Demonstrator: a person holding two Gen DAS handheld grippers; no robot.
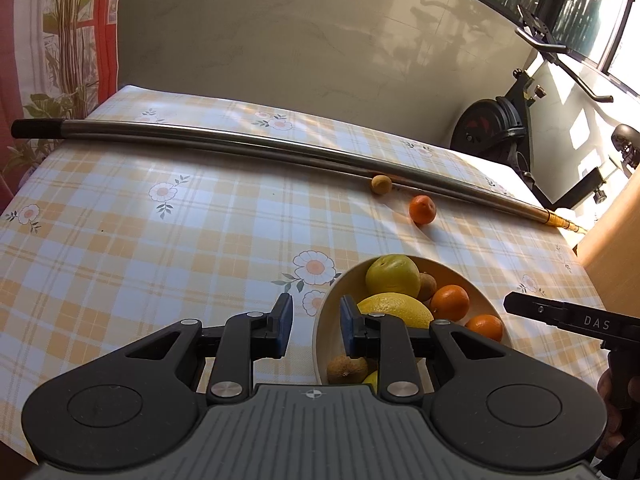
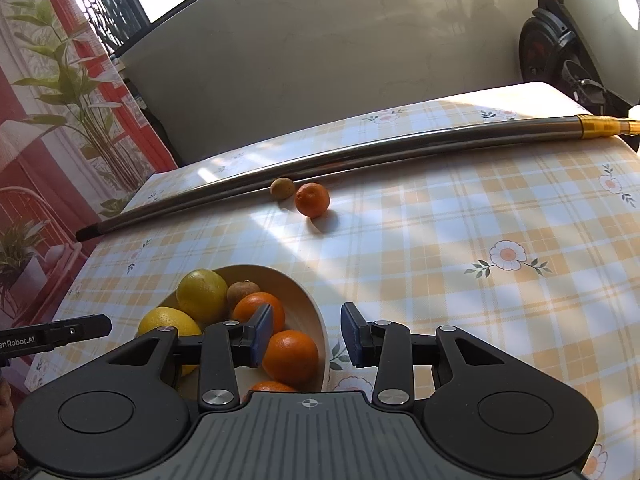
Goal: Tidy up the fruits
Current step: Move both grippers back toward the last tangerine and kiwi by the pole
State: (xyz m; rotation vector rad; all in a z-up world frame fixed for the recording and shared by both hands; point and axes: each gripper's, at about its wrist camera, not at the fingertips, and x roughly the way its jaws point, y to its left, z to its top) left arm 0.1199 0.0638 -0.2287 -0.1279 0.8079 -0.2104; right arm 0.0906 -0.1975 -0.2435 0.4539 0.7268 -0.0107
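Note:
A cream bowl (image 1: 476, 280) (image 2: 316, 308) on the checked tablecloth holds a yellow-green citrus (image 1: 393, 275), a lemon (image 1: 396, 309), mandarins (image 1: 450, 302) (image 2: 291, 356) and brown kiwi-like fruits (image 1: 347, 369). A loose mandarin (image 1: 422, 209) (image 2: 312, 199) and a small brown fruit (image 1: 381, 185) (image 2: 282, 188) lie farther back against a metal pole. My left gripper (image 1: 315, 326) hovers over the bowl's left rim, jaws a little apart, nothing between them. My right gripper (image 2: 306, 334) hangs over the bowl's right rim, open and empty.
A long metal pole (image 1: 240, 142) (image 2: 360, 152) with a gold end lies across the table behind the loose fruit. An exercise bike (image 1: 500, 128) stands beyond the far edge. A wooden unit (image 1: 616, 240) borders the table's right side. A printed curtain hangs at the left.

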